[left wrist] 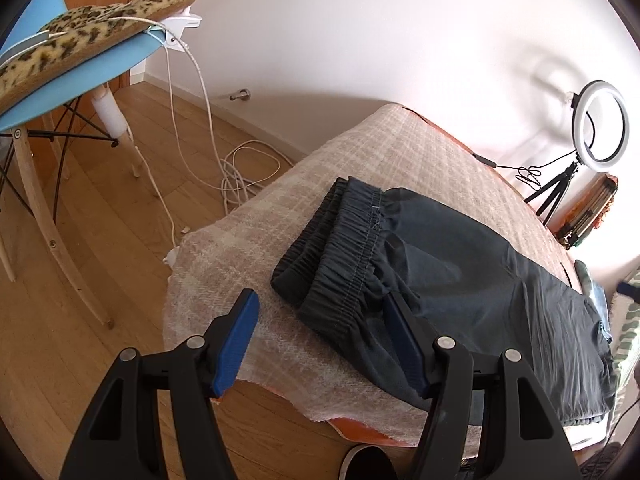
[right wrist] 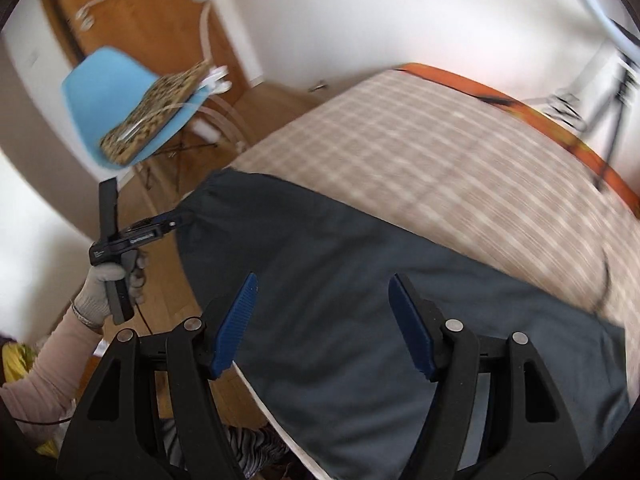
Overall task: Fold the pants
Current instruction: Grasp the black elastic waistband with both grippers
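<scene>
One pair of dark navy, thin-fabric pants [left wrist: 460,280] lies across the beige checked blanket [left wrist: 248,248] on the desk, its gathered elastic waistband shown sharply only in the left wrist view, which also catches one white ring light on a black tripod [left wrist: 600,124]. The right wrist view (blurred) alone shows the person's grey-gloved hand [right wrist: 108,284] holding the left claw [left wrist: 320,344] at the waistband end. Both claws, left and right claw [right wrist: 324,328], stand wide with nothing clamped; one blue chair with a leopard-print cushion [left wrist: 76,76] stands beyond.
</scene>
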